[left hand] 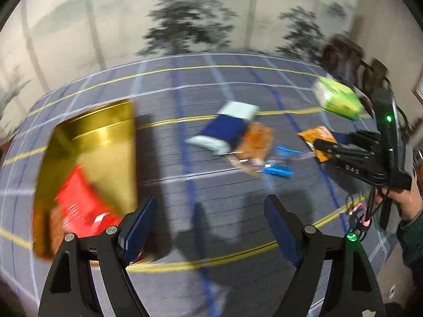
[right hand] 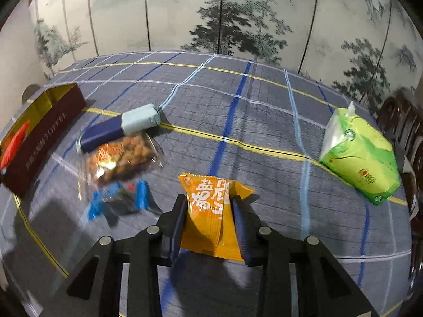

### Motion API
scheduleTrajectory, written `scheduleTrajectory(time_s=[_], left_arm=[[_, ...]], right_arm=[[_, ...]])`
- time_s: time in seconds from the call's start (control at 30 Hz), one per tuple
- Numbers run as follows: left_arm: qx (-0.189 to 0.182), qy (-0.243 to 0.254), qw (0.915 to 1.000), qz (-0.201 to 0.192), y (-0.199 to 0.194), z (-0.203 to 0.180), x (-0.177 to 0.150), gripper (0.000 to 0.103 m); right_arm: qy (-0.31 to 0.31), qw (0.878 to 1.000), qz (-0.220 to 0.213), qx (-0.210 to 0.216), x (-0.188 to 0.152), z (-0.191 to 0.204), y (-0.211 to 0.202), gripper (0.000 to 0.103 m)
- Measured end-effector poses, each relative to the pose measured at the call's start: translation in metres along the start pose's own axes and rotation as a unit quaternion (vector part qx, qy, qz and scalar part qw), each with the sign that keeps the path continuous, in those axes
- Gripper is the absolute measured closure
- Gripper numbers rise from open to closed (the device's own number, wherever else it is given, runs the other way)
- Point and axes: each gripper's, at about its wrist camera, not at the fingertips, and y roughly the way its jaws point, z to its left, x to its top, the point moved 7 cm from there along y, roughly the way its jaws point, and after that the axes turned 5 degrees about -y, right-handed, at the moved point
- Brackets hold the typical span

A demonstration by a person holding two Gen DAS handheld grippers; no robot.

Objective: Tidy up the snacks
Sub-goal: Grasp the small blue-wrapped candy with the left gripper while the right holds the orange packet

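My right gripper [right hand: 208, 200] is shut on an orange snack packet [right hand: 211, 219], which also shows in the left wrist view [left hand: 317, 140]. My left gripper [left hand: 211, 206] is open and empty, just right of a gold-lined box [left hand: 105, 142] that holds a red packet [left hand: 79, 206]. The box shows maroon outside in the right wrist view [right hand: 45, 132]. On the cloth lie a navy and pale blue pack [right hand: 121, 126], a clear bag of nuts [right hand: 119, 158] and a small blue-ended packet [right hand: 119, 200].
A green tissue pack [right hand: 362, 155] stands at the table's right. The round table has a grey-blue checked cloth [right hand: 238, 105]. Dark chairs [right hand: 396, 121] stand at the right edge. A painted screen stands behind the table.
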Motion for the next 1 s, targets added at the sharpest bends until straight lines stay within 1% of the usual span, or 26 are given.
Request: scheduleTrajectory(time_s=[0.07,0.2,0.37,0.47,0.6,0.67,0.73,0.8,0.93,1.0], left_arm=[[-0.018,0.031,0.9994,0.0,0.007,-0.023,0.004,0.023],[-0.034,0.06,0.9976,0.003,0.02,-0.05,0.011,0.023],[-0.048,0.063,0.9967,0.017,0.038,-0.068,0.015,0.024],[-0.052,0.068,0.9961,0.024,0.046,-0.074,0.013,0.024],[-0.063,0.068,0.9951,0.033,0.054,-0.078,0.012,0.027],[-0.064,0.071,0.9947,0.038,0.058,-0.08,0.012,0.032],[-0.066,0.078,0.9938,0.044,0.063,-0.083,0.014,0.041],[-0.068,0.083,0.9931,0.047,0.067,-0.086,0.016,0.045],[-0.078,0.094,0.9911,0.052,0.076,-0.095,0.024,0.045],[-0.075,0.1,0.9903,0.06,0.085,-0.098,0.026,0.047]], right_arm=[[-0.003,1.0,-0.004,-0.003,-0.006,-0.011,-0.005,0.069],[0.02,1.0,-0.009,-0.002,-0.018,-0.034,-0.008,0.069],[0.042,0.999,-0.012,-0.011,-0.026,-0.056,-0.008,0.069],[0.046,0.999,-0.016,-0.012,-0.028,-0.062,-0.007,0.069],[0.054,0.998,-0.024,-0.006,-0.029,-0.063,-0.006,0.069],[0.063,0.998,-0.029,0.0,-0.03,-0.064,-0.005,0.069],[0.071,0.997,-0.033,0.004,-0.031,-0.067,-0.005,0.069],[0.071,0.997,-0.033,0.003,-0.031,-0.067,-0.005,0.069],[0.071,0.997,-0.033,0.003,-0.031,-0.066,-0.004,0.069],[0.071,0.997,-0.033,0.004,-0.031,-0.066,-0.004,0.069]])
